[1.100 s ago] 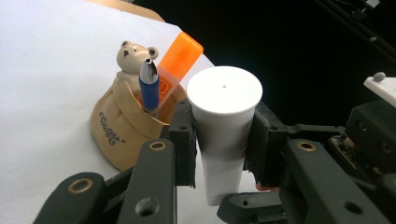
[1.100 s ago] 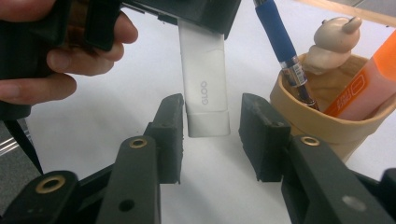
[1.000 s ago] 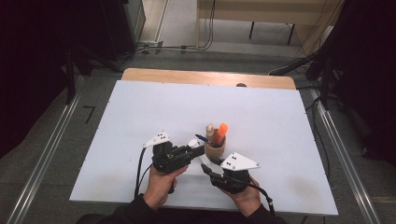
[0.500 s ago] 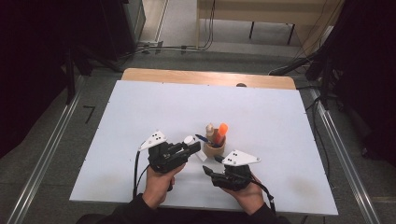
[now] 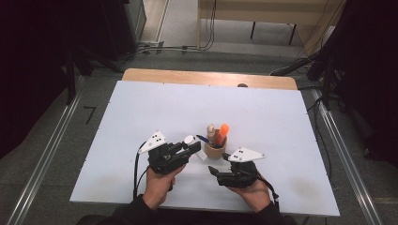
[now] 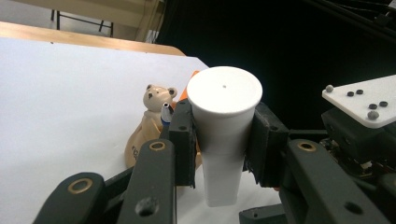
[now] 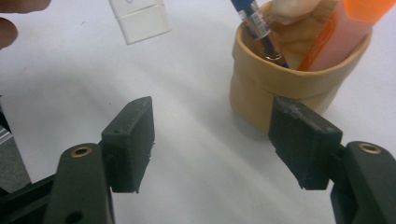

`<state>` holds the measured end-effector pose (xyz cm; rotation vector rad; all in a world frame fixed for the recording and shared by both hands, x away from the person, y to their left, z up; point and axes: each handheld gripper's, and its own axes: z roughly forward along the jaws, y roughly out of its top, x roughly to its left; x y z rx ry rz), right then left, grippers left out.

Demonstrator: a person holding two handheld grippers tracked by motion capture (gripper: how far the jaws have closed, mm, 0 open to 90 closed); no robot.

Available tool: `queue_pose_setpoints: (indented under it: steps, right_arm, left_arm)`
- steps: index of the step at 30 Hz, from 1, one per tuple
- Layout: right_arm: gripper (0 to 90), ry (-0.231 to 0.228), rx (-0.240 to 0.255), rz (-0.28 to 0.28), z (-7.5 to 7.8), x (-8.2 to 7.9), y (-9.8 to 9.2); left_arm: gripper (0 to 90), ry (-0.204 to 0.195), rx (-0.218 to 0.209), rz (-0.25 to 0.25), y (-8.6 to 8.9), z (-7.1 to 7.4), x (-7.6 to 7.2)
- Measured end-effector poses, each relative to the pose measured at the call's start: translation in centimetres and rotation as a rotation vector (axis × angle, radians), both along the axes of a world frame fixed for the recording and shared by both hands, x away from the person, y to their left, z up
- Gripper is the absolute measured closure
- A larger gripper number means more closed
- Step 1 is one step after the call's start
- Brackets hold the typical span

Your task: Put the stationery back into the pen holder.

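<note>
My left gripper [image 6: 223,149] clamped on white tube [image 6: 224,130], just left of tan cup [image 5: 216,150]. Tube looks light, stiff, smooth plastic; hold mid-body, below flared cap. My right gripper [image 7: 215,140] empty, jaws just opening, near cup.

- The left hand-held gripper [image 5: 187,149] sits at about 7 o'clock in the high view, held from below by the left hand [image 5: 158,183]; its jaws point toward 2 o'clock.
- Its pads [image 6: 183,140] are clamped on either side of a white tube [image 6: 224,135], which stands upright between them.
- The right hand-held gripper [image 5: 217,171] sits at about 5 o'clock, gripped by the right hand [image 5: 251,190]; its jaws point toward 10 o'clock, close to the counter [image 5: 155,108].
- Its jaws have just been opening and stand wide apart, with nothing between the pads [image 7: 130,140].
- Both forearms enter from 6 o'clock in dark sleeves [image 5: 141,213].
</note>
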<state>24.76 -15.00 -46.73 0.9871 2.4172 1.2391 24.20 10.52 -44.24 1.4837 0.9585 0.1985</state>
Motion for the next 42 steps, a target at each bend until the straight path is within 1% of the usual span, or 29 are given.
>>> queue_pose_setpoints:
  steps: [3,6,14,17,33,39,42]
  right_arm:
    - [25.9,-0.007,-0.014,-0.013,0.1,0.1,-0.3]
    - [24.4,-0.002,-0.014,-0.025,0.1,0.2,-0.5]
    - [24.1,-0.009,-0.022,-0.054,0.2,0.5,-1.4]
    - [23.5,-0.008,-0.021,-0.062,0.2,0.6,-1.7]
    - [22.0,-0.018,-0.019,-0.114,0.7,0.9,-4.2]
    - [18.6,-0.019,-0.019,-0.134,0.8,1.0,-4.9]
    - [18.5,-0.017,-0.018,-0.141,0.8,1.1,-5.2]
  left_arm:
    - [67.1,-0.001,0.001,0.000,0.0,0.0,0.0]
    - [67.1,-0.002,0.000,0.002,0.0,0.0,0.0]
    - [67.1,-0.004,-0.008,0.002,0.0,0.1,0.0]
    - [67.2,-0.010,-0.006,0.002,0.1,0.2,0.0]
    - [67.2,-0.018,-0.006,0.008,-0.1,0.6,0.2]
    - [67.1,-0.025,-0.012,0.008,-0.2,1.0,0.4]
    - [67.1,-0.027,-0.015,0.010,-0.2,1.2,0.5]
